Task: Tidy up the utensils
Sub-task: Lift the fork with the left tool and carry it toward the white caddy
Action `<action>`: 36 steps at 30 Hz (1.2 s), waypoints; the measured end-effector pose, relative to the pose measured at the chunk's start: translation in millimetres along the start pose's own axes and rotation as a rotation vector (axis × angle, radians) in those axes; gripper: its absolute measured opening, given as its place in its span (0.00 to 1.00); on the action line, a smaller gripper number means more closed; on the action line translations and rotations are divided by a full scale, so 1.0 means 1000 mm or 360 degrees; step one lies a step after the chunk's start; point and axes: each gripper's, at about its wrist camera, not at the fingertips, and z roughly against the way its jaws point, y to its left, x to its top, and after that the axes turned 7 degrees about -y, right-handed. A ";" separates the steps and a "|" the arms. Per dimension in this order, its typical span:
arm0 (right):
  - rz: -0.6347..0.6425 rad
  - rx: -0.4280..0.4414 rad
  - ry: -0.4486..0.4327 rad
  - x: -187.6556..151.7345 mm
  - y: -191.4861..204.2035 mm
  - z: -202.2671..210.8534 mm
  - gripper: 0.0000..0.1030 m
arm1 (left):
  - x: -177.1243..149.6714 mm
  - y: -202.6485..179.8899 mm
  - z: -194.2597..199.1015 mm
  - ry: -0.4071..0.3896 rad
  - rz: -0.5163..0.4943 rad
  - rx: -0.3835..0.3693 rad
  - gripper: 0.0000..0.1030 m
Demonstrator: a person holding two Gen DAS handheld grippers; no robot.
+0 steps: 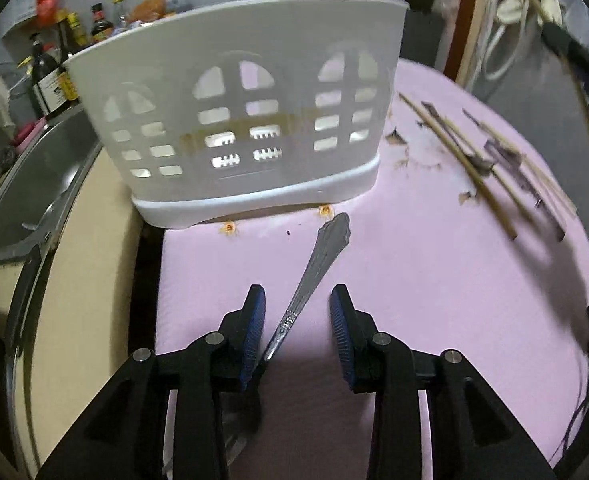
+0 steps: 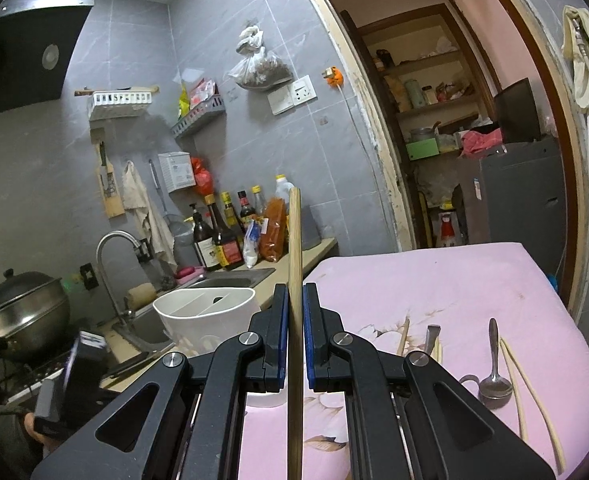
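Angling downward over the pink cloth (image 1: pixel 414 280), left gripper (image 1: pixel 297 334) stands released, its jaws straddling an ornate silver utensil handle (image 1: pixel 318 272) lying before the white caddy (image 1: pixel 238 120); right gripper (image 2: pixel 294 344), roughly level, clenches an upright wooden chopstick (image 2: pixel 294 240)

1. The left hand-held gripper (image 1: pixel 297 320) points down at a slant.
2. Its two black arms spread apart, and there is a wide gap between the blue pads (image 1: pixel 253 328).
3. A silver handle (image 1: pixel 314 272) lies in that gap. It sits close to the left pad, and the right pad does not touch it.
4. The right hand-held gripper (image 2: pixel 295 332) points almost straight ahead.
5. Its blue pads (image 2: pixel 309 344) are pressed tight on a wooden chopstick (image 2: pixel 295 280) that stands up between them.
6. In the right wrist view, the left hand-held gripper shows as a dark blur at the lower left.
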 end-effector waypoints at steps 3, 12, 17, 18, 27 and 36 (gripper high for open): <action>-0.0007 0.0005 -0.0005 0.001 -0.001 0.000 0.04 | 0.003 0.000 -0.006 0.0073 -0.0054 -0.0015 0.29; -0.0012 0.0021 0.0001 0.001 0.001 0.000 0.04 | 0.009 -0.013 -0.012 0.0163 -0.0228 0.0014 0.05; -0.0009 0.0028 -0.0003 0.000 0.002 0.004 0.04 | 0.004 -0.017 -0.002 0.0063 -0.0135 -0.0004 0.04; -0.0007 0.0029 -0.0010 0.000 0.002 0.005 0.04 | 0.002 -0.018 0.003 0.0017 -0.0099 -0.0027 0.04; -0.0050 0.0058 -0.0113 -0.001 0.005 0.013 0.04 | -0.015 -0.016 0.045 -0.0399 0.0167 -0.0045 0.04; -0.0101 0.0089 -0.0199 0.003 0.013 0.009 0.04 | -0.006 -0.020 0.085 -0.0707 0.0242 0.0013 0.04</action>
